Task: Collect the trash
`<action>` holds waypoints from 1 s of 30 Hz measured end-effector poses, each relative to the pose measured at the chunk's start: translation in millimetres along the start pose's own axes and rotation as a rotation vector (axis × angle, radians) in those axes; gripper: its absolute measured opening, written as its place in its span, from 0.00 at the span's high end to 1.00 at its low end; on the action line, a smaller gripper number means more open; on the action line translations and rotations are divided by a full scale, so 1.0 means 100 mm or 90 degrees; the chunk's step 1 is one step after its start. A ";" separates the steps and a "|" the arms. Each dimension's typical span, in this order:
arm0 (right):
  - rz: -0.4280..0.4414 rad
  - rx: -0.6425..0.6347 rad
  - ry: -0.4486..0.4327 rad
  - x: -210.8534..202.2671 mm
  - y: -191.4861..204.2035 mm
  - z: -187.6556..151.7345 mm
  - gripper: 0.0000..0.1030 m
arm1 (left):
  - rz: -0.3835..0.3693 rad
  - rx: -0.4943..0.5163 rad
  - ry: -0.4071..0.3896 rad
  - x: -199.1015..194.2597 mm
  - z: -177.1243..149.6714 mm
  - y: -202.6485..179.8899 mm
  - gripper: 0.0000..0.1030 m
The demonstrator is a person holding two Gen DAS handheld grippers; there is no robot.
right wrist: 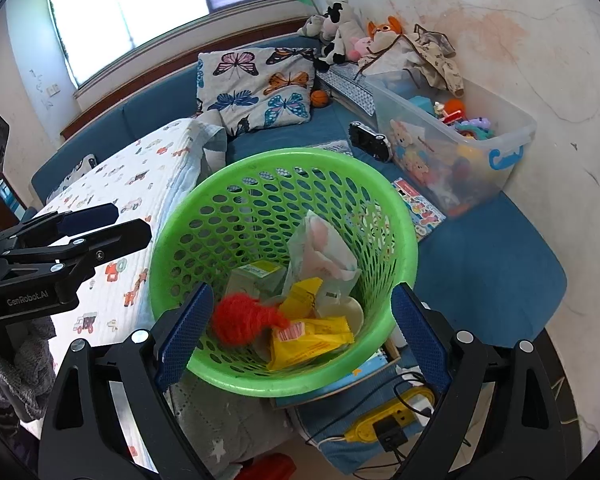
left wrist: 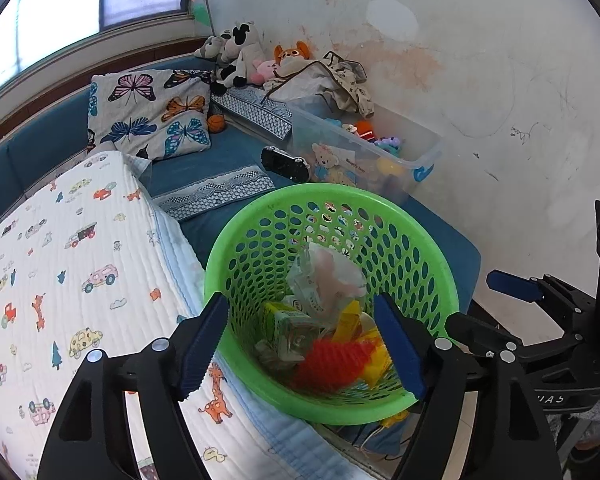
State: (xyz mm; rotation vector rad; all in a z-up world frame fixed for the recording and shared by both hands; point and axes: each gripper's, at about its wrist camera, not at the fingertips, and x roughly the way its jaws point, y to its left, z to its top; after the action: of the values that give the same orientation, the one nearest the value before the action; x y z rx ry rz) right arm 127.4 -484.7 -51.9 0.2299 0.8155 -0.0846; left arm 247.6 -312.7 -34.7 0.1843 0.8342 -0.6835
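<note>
The left gripper (left wrist: pixel 304 344) is released, its blue pads spread wide on either side of the near rim of the green basket (left wrist: pixel 260 376), pressing on nothing. The right gripper (right wrist: pixel 304 336) is likewise released, its pads apart and flanking the basket's (right wrist: pixel 204 364) near rim without touching it. Both point down into the basket, which sits tilted at the bed's edge. The trash lies inside it: a red fuzzy ball (right wrist: pixel 240 316) near the front, yellow wrappers (right wrist: pixel 312 340) just beside it, a green carton (left wrist: pixel 284 316), a white cup (right wrist: pixel 346 310), and a crumpled plastic bag (left wrist: pixel 328 276) leaning against the far wall. To the basket's left a quilt (left wrist: pixel 60 260) printed with cars and giraffes covers the bed; under and behind the basket is a blue mattress (right wrist: pixel 480 260). Farther back lie a butterfly pillow (left wrist: pixel 152 116), a small orange ball (left wrist: pixel 216 123) and plush toys (left wrist: pixel 240 56) in the corner. A clear bin (right wrist: pixel 460 152) of toys stands by the stained wall, with a black toy (right wrist: pixel 370 142) just beside it. Below the basket, a yellow power strip (right wrist: pixel 392 424) lies among cables.
</note>
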 end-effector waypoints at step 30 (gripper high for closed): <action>0.031 -0.057 -0.031 -0.28 0.69 -0.21 0.07 | 0.072 -0.049 -0.080 -0.98 -0.50 0.56 0.07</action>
State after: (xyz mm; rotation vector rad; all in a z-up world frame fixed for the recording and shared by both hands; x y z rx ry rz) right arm 104.5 -413.4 -33.0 0.1629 0.7637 -0.0086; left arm 205.0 -202.1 -2.5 0.1174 0.7219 -0.5501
